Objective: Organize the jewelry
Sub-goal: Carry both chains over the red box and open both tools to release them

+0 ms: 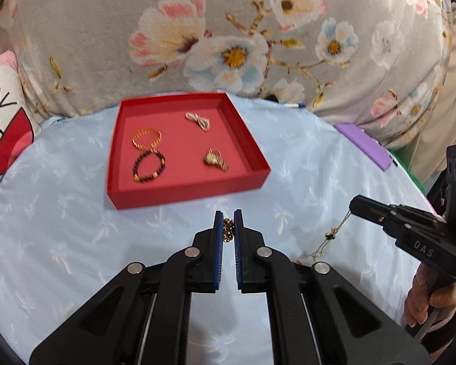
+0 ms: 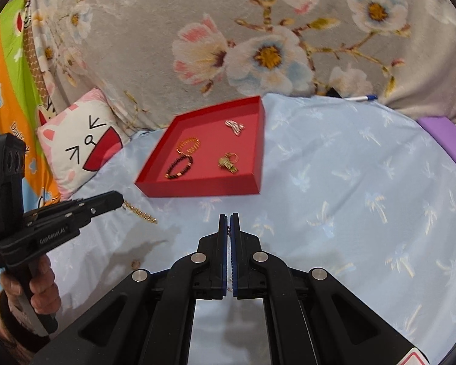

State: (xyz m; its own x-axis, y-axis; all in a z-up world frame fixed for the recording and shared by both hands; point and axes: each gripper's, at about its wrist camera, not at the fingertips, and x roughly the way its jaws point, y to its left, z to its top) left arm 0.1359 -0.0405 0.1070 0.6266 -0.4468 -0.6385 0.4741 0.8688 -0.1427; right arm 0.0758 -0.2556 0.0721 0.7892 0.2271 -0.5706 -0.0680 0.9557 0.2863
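1. Two chains are off the cloth, one in each gripper. The left gripper [image 1: 228, 223] has its blue pads closed on a bunched gold chain [image 1: 228, 230]; from the right wrist view that chain [image 2: 139, 212] hangs out past the tips, slanting down over the cloth.
2. The right gripper [image 2: 229, 223] is closed almost completely on a thin chain [image 2: 228, 231]; from the left wrist view this thin chain [image 1: 334, 234] dangles from its tips down to the cloth, with small charms along it.
3. Just beyond both grippers sits a red tray [image 1: 182, 196], flat on the cloth. Four pieces lie in it, apart from the walls: a gold bracelet [image 1: 146, 140] touching a dark beaded bracelet [image 1: 149, 165], a pale twisted piece [image 1: 198, 120] toward the far side, and a gold watch [image 1: 215, 158].
4. A pale blue cloth [image 1: 304, 182] with palm prints covers the surface.
5. Behind it rises a grey floral blanket [image 1: 106, 45]; a cartoon pillow [image 2: 82, 146] lies left, a purple block [image 1: 364, 146] right, and a pen [image 2: 361, 98] at the far edge.
6. A hand [image 1: 431, 304] grips the right gripper's handle.
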